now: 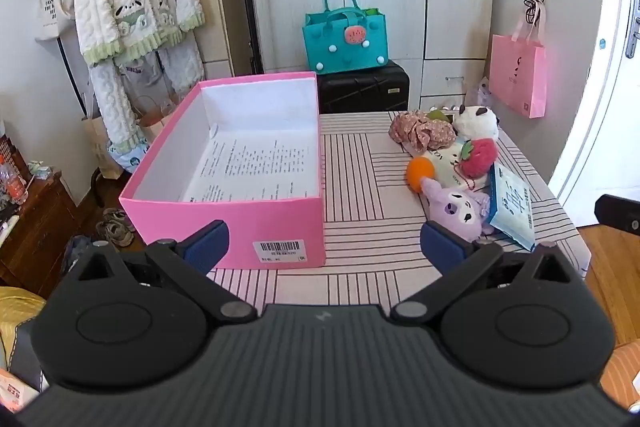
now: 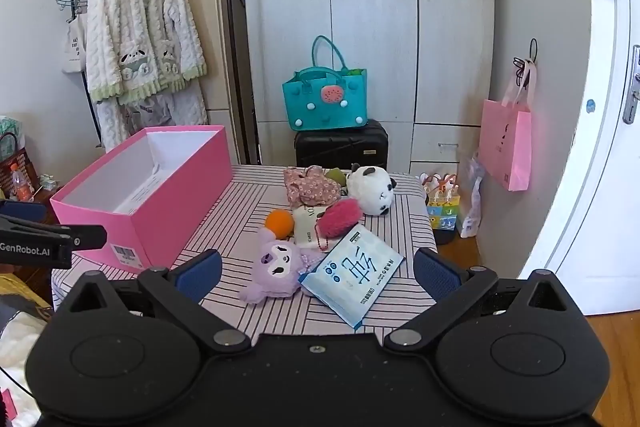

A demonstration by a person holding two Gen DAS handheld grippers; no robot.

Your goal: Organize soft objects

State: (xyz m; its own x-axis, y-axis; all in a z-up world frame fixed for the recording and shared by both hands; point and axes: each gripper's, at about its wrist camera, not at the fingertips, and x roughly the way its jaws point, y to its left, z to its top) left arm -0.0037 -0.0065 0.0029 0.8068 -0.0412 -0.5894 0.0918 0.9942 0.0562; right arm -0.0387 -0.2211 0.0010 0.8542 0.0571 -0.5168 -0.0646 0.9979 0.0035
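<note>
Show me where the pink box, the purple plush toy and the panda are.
pink box (image 1: pixel 240 223): left wrist view, on its near outer wall.
purple plush toy (image 2: pixel 276 265): right wrist view, on its face.
panda (image 2: pixel 368 189): right wrist view, on its white head.

L gripper (image 1: pixel 324 247) & R gripper (image 2: pixel 318 273) both tilted downward, jaws spread wide, nothing between them.

A lived-in bedroom, by the look of it. Tall grey wardrobe (image 2: pixel 372 27) doors fill the middle of the frame, with a black suitcase (image 2: pixel 342 145) and teal bag (image 2: pixel 326 99) at their foot. At upper left a fleecy robe (image 2: pixel 140 31) hangs on a clothes rail. A pink bag (image 2: pixel 506 147) hangs at right beside a white door (image 2: pixel 608 107). Shoes (image 1: pixel 116 227) lie on the wooden floor at lower left, probably sandals.
</note>
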